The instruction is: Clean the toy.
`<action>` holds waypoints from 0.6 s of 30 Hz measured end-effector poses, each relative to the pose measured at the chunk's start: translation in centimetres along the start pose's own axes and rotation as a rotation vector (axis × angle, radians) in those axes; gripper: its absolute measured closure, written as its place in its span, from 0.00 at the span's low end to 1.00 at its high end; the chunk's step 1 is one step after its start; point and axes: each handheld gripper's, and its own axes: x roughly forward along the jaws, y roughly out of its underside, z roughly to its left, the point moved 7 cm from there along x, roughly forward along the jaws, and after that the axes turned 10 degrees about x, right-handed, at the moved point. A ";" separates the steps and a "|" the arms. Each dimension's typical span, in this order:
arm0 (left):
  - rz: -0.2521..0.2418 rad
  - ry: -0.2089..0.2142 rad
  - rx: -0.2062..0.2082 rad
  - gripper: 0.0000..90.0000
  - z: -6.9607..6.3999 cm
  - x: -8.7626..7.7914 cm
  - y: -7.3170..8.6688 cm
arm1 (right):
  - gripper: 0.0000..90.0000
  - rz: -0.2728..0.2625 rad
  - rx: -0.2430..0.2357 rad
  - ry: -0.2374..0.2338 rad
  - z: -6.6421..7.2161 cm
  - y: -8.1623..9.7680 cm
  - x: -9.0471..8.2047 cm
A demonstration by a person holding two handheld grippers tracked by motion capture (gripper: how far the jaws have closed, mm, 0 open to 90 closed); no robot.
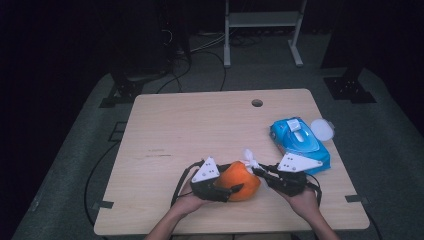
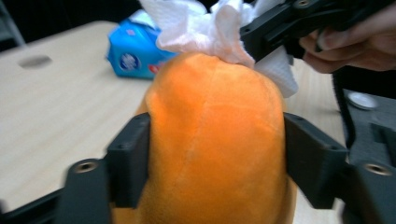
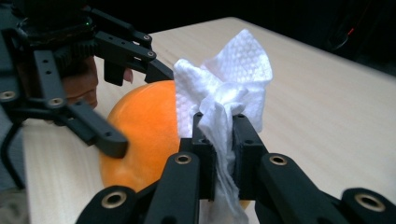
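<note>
An orange plush ball (image 1: 241,181) rests near the front edge of the wooden table (image 1: 200,130). My left gripper (image 1: 231,189) is shut on the orange ball (image 2: 217,140), one jaw pressed against each side. My right gripper (image 1: 258,171) is shut on a crumpled white wet wipe (image 3: 223,100), whose bunched top sticks up above the jaws. The wipe (image 1: 249,158) touches the top right of the ball. In the left gripper view the wipe (image 2: 205,28) lies over the ball's far top. The ball (image 3: 142,133) sits just behind the right jaws.
A blue pack of wet wipes (image 1: 300,142) lies on the right of the table with its white lid (image 1: 322,129) flipped open. A round cable hole (image 1: 257,103) is near the far edge. A metal stand (image 1: 262,30) is on the floor beyond.
</note>
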 end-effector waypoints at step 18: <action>0.004 0.012 0.041 0.20 -0.1 0.6 0.8 | 0.90 0.006 -0.087 0.000 2.3 -0.8 0.5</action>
